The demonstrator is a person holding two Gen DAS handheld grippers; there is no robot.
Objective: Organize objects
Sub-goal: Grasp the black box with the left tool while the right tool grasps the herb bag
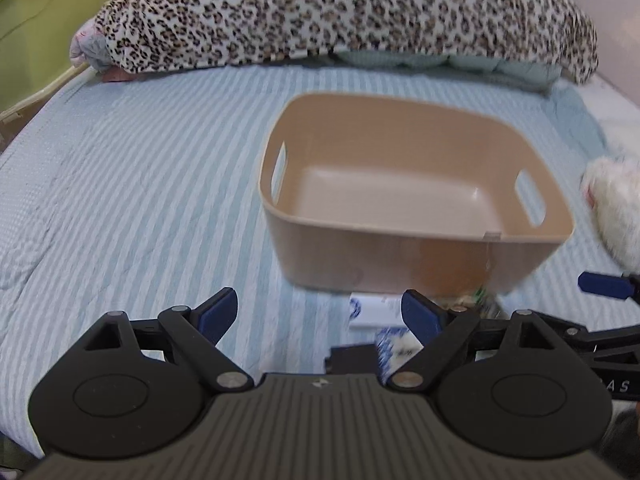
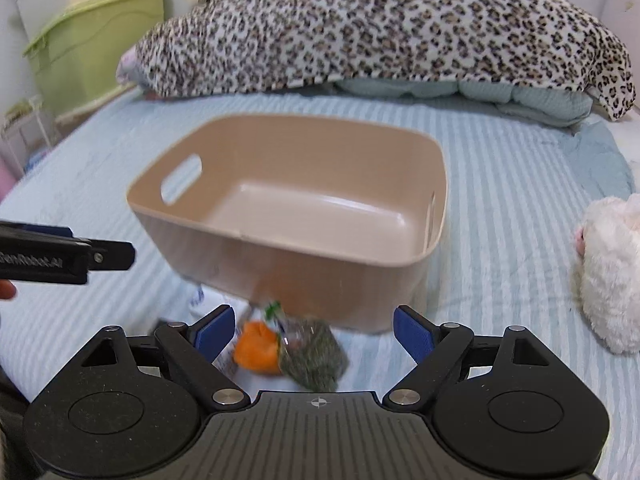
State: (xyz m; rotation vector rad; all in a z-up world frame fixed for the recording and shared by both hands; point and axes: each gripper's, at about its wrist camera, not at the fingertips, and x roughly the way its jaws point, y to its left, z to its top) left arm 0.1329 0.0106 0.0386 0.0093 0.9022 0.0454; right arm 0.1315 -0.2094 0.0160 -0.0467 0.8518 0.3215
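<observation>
An empty beige plastic bin (image 1: 416, 264) with handle cut-outs sits on the striped bed; it also shows in the right wrist view (image 2: 304, 284). My left gripper (image 1: 320, 316) is open and empty, just before the bin's near wall, above a white-and-blue packet (image 1: 370, 312). My right gripper (image 2: 314, 330) is open and empty, hovering over an orange item (image 2: 258, 346) and a clear bag of dark green stuff (image 2: 316, 350) lying by the bin's near wall. A white plush toy (image 2: 612, 276) lies right of the bin, also in the left wrist view (image 1: 618, 208).
A leopard-print blanket (image 1: 340, 12) is piled over light blue bedding at the far end of the bed. A green storage box (image 2: 96, 44) stands off the bed's left side. The other gripper's finger (image 2: 68, 258) reaches in from the left of the right wrist view.
</observation>
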